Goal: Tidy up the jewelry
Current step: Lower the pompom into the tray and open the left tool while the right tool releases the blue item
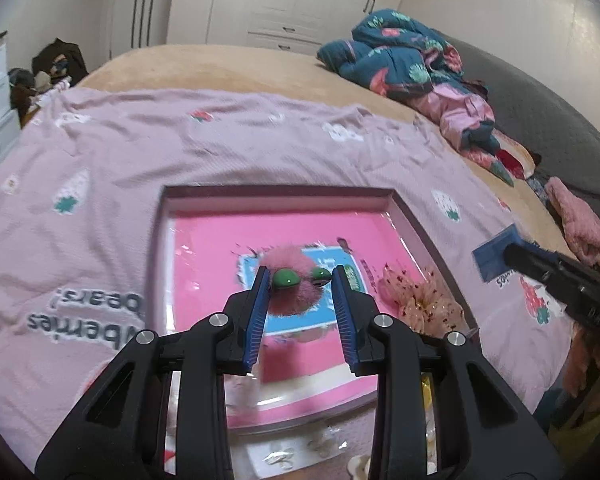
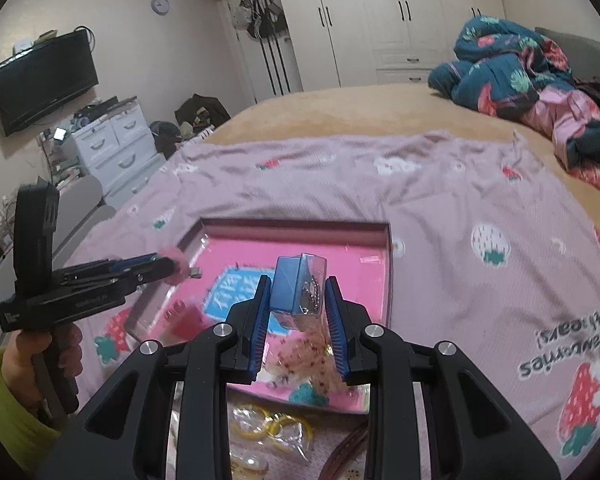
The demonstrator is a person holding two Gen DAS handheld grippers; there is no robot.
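My left gripper (image 1: 300, 276) is shut on a fluffy pink hair clip with green beads (image 1: 296, 288), held above the pink-lined tray (image 1: 204, 248). My right gripper (image 2: 296, 286) is shut on a small blue and clear jewelry box (image 2: 296, 290) with a metal chain inside, held over the same tray (image 2: 376, 256). A sheer pink bow with red specks (image 1: 420, 300) lies in the tray's right part; it also shows in the right wrist view (image 2: 304, 356). The right gripper's box appears in the left wrist view (image 1: 494, 256). The left gripper with its clip appears in the right wrist view (image 2: 176, 266).
The tray rests on a lilac strawberry-print blanket (image 1: 220, 136) on a bed. Yellow rings in clear packets (image 2: 272, 424) lie in front of the tray. A pile of clothes (image 1: 412, 64) sits at the bed's far right. White drawers (image 2: 108, 148) stand left.
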